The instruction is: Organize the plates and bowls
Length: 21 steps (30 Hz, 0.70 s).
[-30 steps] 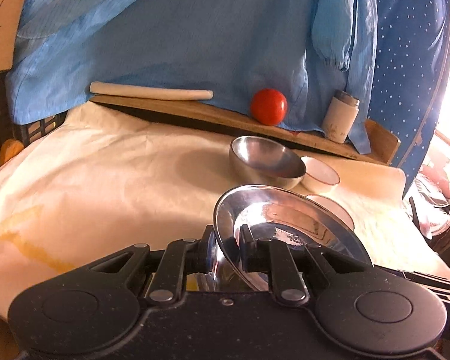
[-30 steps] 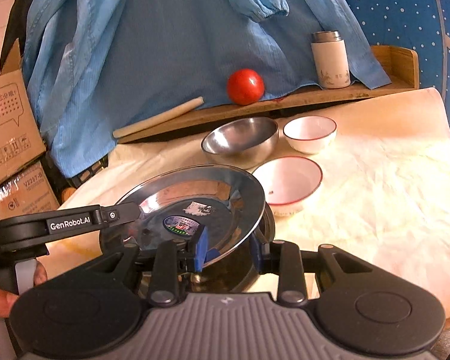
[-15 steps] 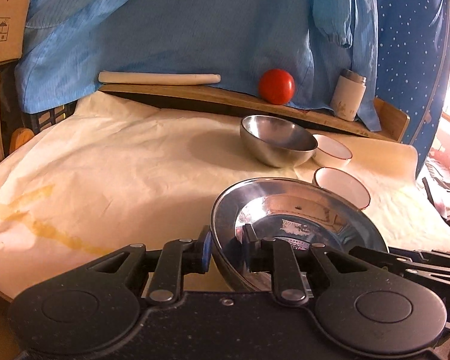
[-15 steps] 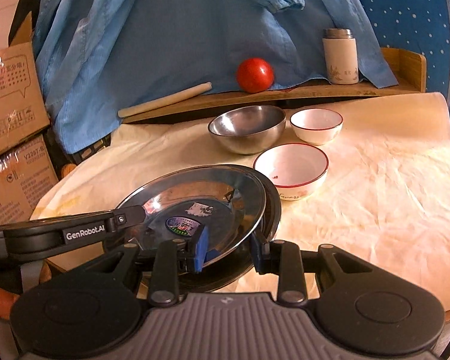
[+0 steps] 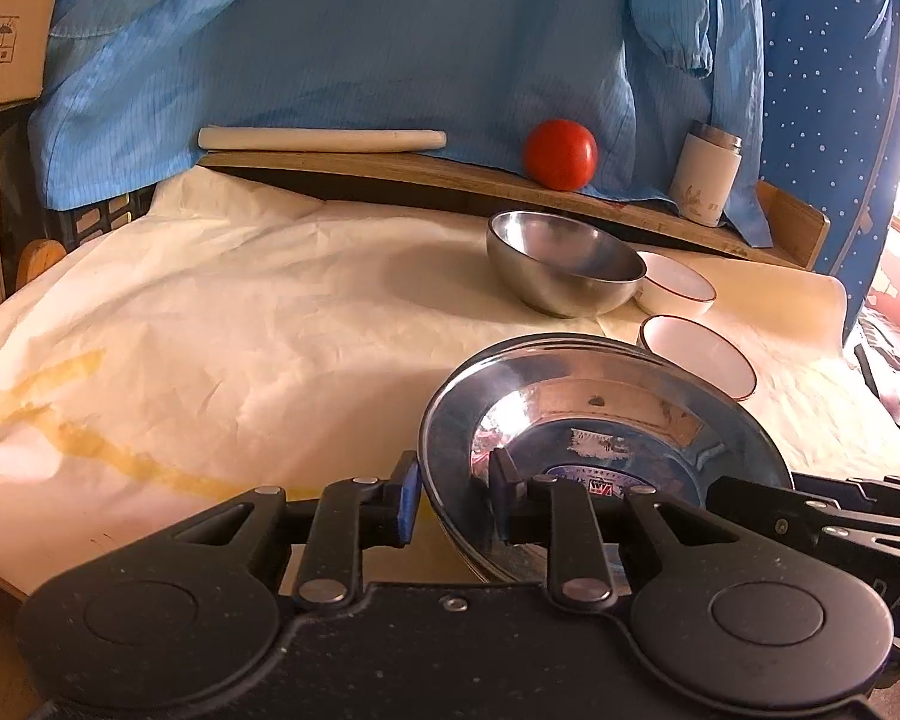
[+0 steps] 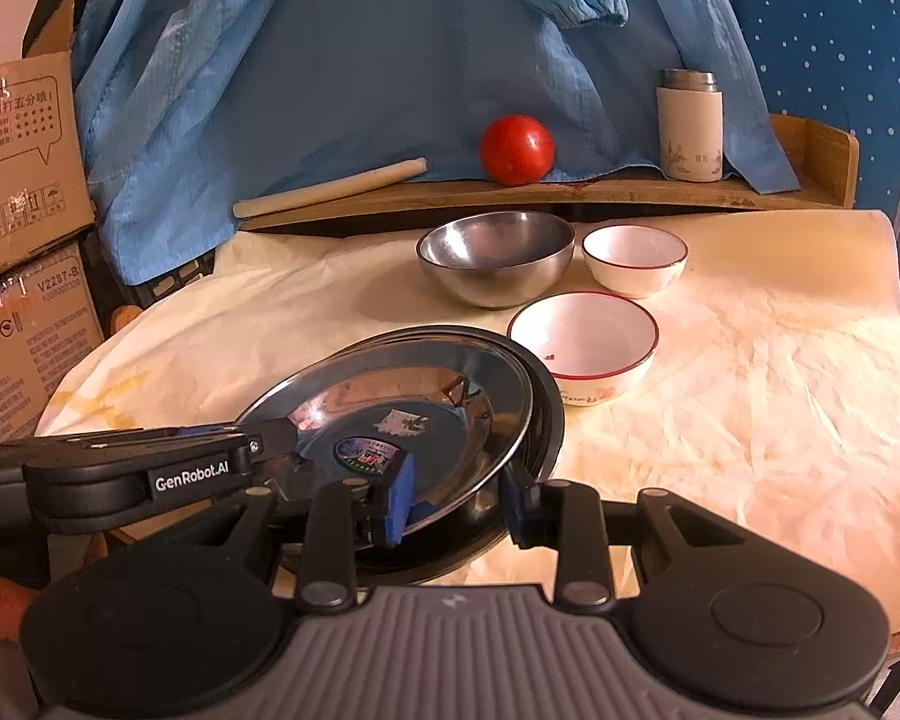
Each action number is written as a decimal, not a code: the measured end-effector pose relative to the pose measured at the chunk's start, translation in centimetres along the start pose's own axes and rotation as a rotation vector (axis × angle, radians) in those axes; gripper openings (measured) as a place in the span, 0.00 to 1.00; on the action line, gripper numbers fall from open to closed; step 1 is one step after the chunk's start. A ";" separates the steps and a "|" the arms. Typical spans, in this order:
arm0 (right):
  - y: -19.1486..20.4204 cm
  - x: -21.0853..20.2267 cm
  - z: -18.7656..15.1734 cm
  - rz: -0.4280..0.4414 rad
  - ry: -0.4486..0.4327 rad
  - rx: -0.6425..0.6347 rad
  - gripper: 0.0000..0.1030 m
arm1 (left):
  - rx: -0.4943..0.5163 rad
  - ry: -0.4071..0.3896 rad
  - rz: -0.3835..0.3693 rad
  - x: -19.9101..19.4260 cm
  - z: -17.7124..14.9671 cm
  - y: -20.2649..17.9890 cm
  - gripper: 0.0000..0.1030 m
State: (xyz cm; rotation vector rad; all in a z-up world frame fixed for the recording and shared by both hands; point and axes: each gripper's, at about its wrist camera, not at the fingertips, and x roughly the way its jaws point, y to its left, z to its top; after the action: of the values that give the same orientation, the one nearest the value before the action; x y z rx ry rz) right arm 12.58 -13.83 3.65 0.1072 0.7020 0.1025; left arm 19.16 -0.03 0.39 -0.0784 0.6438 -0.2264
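Note:
A shiny steel plate (image 5: 600, 420) lies on top of another plate (image 6: 543, 420) at the table's near edge. My left gripper (image 5: 453, 495) straddles the top plate's left rim with its jaws apart. My right gripper (image 6: 459, 495) straddles the stack's near rim, also with its jaws apart. Behind the plates stand a steel bowl (image 6: 495, 255), a small white red-rimmed bowl (image 6: 633, 258) and a larger white red-rimmed bowl (image 6: 582, 345). The steel bowl (image 5: 564, 270) and both white bowls also show in the left wrist view.
A cream cloth (image 6: 750, 390) covers the table. On a wooden ledge (image 6: 570, 195) at the back sit a red tomato (image 6: 516, 150), a white rolling pin (image 6: 330, 189) and a white flask (image 6: 690, 126). Blue cloth hangs behind. Cardboard boxes (image 6: 18, 180) stand on the left.
The plates have come down onto the table's near edge. Both grippers' jaws have opened wider around the plate rims, and both cameras have pulled back a little.

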 end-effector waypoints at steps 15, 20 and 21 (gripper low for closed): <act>0.4 0.1 -0.1 -0.020 -0.009 -0.027 0.37 | -0.024 0.009 -0.007 0.6 -0.2 0.3 0.27; 0.7 -0.1 -0.1 -0.029 -0.020 -0.045 0.47 | -0.023 0.010 -0.002 0.7 -0.2 0.2 0.27; 0.7 -0.1 -0.1 -0.038 -0.024 -0.050 0.51 | -0.025 0.012 -0.001 0.7 -0.2 0.1 0.25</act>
State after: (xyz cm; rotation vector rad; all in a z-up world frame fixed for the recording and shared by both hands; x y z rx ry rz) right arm 12.40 -13.13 3.74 0.0471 0.6766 0.0821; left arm 19.65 -0.07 -0.19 -0.1011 0.6583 -0.2197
